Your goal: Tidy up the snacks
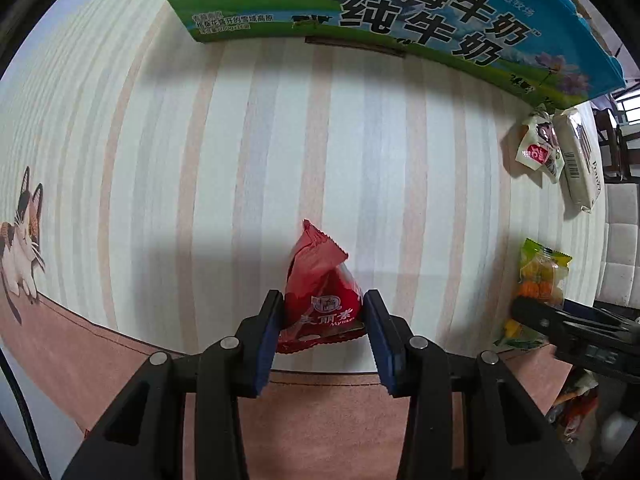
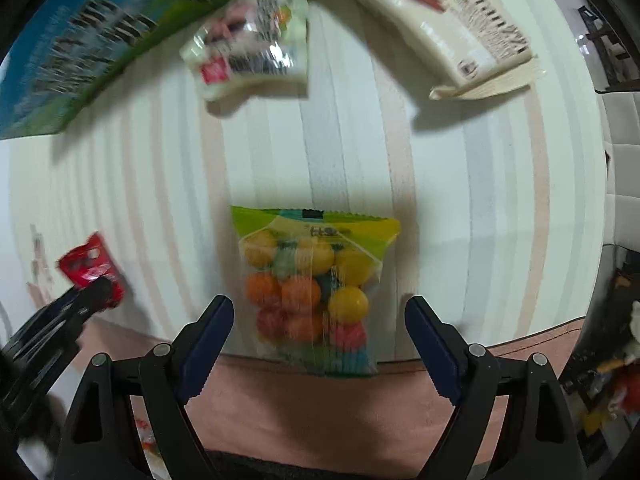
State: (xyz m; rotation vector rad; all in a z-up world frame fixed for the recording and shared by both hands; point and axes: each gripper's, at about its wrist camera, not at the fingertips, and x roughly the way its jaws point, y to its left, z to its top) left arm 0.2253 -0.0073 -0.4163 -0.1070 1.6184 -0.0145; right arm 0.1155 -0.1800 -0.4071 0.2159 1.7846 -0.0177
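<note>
A glossy red foil snack packet (image 1: 320, 288) sits between matt black plastic fingers with blue rubbery pads (image 1: 269, 344). A clear shiny plastic bag of candy balls (image 2: 312, 292) lies on a smooth striped tablecloth (image 1: 200, 160). Far off, a printed cardboard milk carton (image 1: 400, 8).

Looking steeply down from each gripper, close above the striped tablecloth (image 1: 360, 140). Left wrist view facing the milk carton (image 1: 400, 12). Sharing that carton (image 2: 80, 52), the red packet (image 1: 320, 292) (image 2: 90, 268), the candy bag (image 2: 316, 284) (image 1: 542, 268) and two pale packets (image 1: 560, 156).
</note>
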